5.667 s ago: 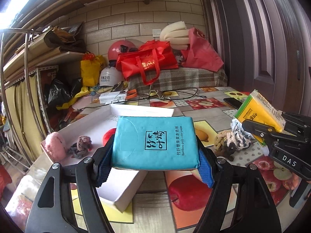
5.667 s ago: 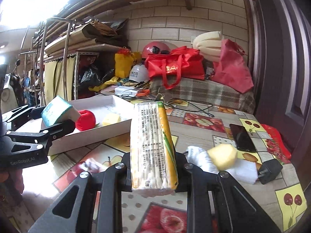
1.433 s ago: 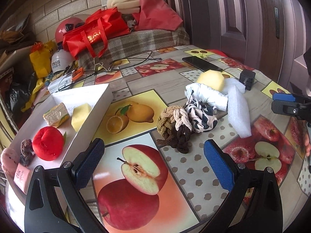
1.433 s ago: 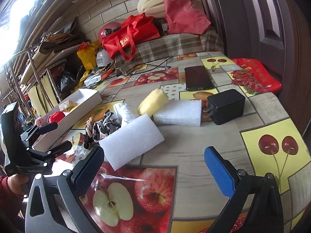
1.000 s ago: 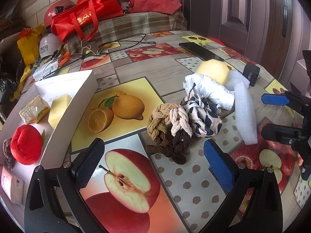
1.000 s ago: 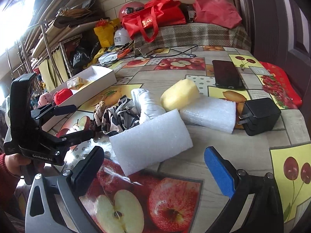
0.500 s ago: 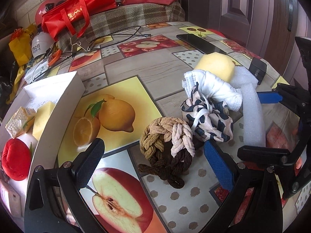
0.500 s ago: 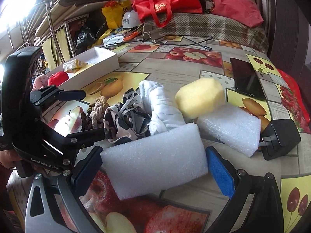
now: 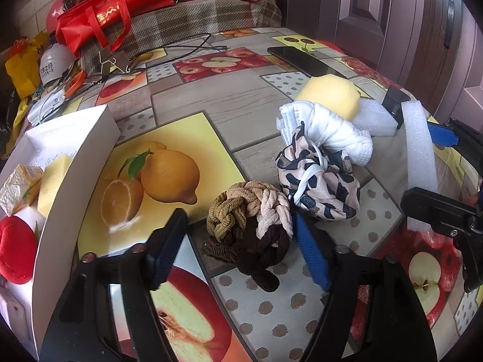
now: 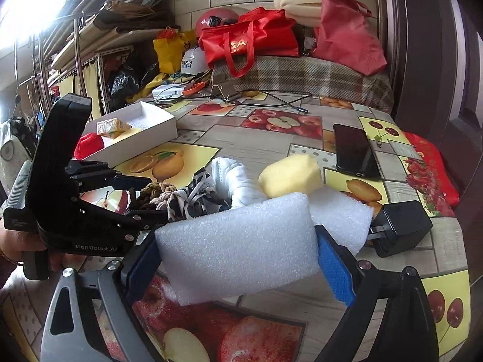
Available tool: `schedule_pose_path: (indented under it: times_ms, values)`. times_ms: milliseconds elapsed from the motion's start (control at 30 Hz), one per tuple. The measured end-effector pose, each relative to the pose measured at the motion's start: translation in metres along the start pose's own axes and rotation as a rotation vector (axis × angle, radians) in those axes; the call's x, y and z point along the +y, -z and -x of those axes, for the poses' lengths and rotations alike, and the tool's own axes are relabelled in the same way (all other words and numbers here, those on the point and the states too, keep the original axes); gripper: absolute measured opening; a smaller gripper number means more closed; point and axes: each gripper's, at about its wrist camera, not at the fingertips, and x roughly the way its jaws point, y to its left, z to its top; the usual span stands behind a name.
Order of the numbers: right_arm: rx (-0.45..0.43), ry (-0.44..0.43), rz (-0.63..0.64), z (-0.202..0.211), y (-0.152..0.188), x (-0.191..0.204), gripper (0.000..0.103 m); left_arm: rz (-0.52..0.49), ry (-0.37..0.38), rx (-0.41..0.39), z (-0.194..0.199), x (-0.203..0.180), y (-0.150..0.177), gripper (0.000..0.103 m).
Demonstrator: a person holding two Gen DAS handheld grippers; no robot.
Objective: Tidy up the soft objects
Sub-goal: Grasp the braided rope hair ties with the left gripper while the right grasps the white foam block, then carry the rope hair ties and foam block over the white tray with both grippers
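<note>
A bundle of braided hair ties (image 9: 250, 220), tan, cream and brown, lies on the fruit-print tablecloth between the jaws of my left gripper (image 9: 238, 229). Those jaws are closing: the right pad touches the bundle and the left pad stands apart from it. My right gripper (image 10: 235, 247) is closing on a white foam block (image 10: 238, 241), with a pad against each end. Beside them lie a leopard-print scrunchie (image 9: 317, 187), a white cloth (image 9: 332, 132), a yellow sponge (image 9: 329, 96) and a second foam piece (image 9: 374, 117). The white box (image 9: 75, 163) at the left holds a red plush, a sponge and a tissue pack.
A black charger (image 10: 398, 229) and a phone (image 10: 356, 150) lie right of the pile. Cables, red bags and helmets crowd the far end of the table. A hand (image 10: 18, 241) holds the left gripper's handle at the left edge.
Both grippers have come in on the pile. The left jaws have narrowed around the braided hair ties. The right jaws have come in onto the foam block's ends.
</note>
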Motion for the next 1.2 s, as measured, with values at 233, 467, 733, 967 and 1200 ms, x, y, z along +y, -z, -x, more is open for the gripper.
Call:
schedule_pose_path:
  times_ms: [233,467,733,967,1200]
  values:
    - [-0.014,0.011,-0.016,0.003,0.001,-0.001,0.094,-0.026,0.001,-0.021,0.003,-0.006,0.001,0.048]
    - [-0.152,0.099,-0.068,0.030,0.005,-0.007,0.094,-0.015,-0.096,-0.159,0.029,-0.006,0.006,0.038]
    - [-0.332,0.252,-0.143,0.060,0.013,-0.014,0.094,0.075,-0.209,-0.458,0.084,0.005,0.027,0.038]
    - [-0.356,0.285,-0.129,0.059,0.009,-0.004,0.094,0.115,-0.273,-0.527,0.097,0.009,0.035,0.038]
    - [-0.356,0.259,-0.084,0.051,0.007,0.025,0.094,0.176,-0.285,-0.542,0.104,0.014,0.045,0.038]
